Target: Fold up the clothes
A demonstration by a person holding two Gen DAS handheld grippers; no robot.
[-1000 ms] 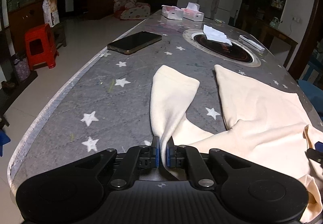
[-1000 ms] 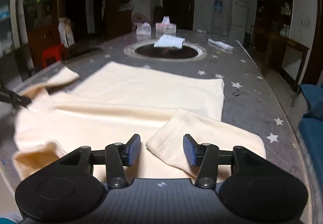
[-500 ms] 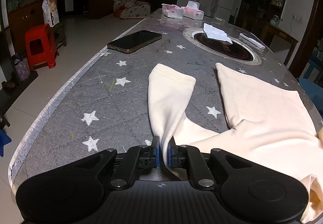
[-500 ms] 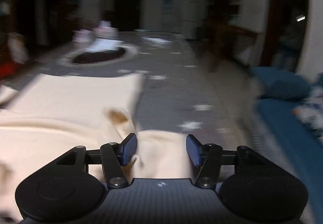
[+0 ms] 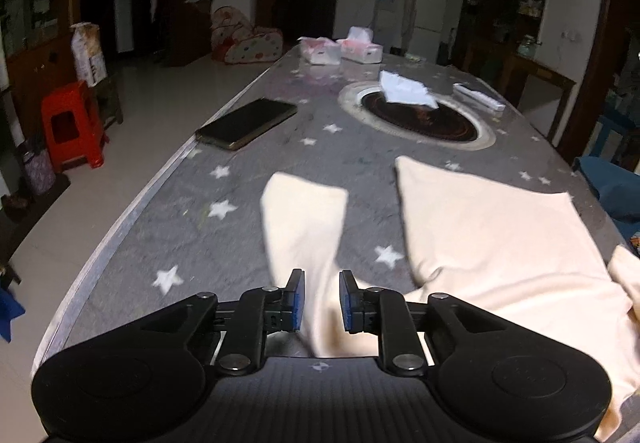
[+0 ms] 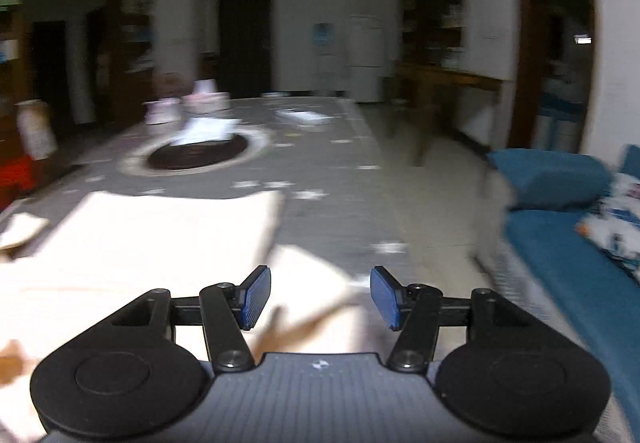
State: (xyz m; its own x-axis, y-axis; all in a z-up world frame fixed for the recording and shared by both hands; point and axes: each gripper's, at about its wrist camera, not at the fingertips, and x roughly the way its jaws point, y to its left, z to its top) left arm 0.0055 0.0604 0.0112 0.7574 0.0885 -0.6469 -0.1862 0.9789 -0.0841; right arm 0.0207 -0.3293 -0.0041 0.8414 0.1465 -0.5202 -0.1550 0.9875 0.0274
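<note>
A cream long-sleeved garment (image 5: 492, 235) lies spread on the grey star-patterned table (image 5: 248, 179). Its left sleeve (image 5: 304, 219) stretches away from my left gripper (image 5: 321, 299), whose jaws stand a little apart with the sleeve's near end passing between them. In the blurred right wrist view the garment's body (image 6: 160, 235) lies to the left, and the right sleeve (image 6: 312, 275) lies under my right gripper (image 6: 320, 299), which is wide open and holds nothing.
A phone (image 5: 248, 123) lies near the table's left edge. A round inset hob (image 5: 416, 115) with a crumpled tissue (image 5: 406, 91) sits mid-table, tissue boxes (image 5: 340, 49) beyond. A red stool (image 5: 74, 123) stands on the floor left, a blue sofa (image 6: 568, 243) right.
My left gripper has opened and let go of the sleeve it pinched. The right gripper has swung right and lifted, its jaws wider, and its view has blurred.
</note>
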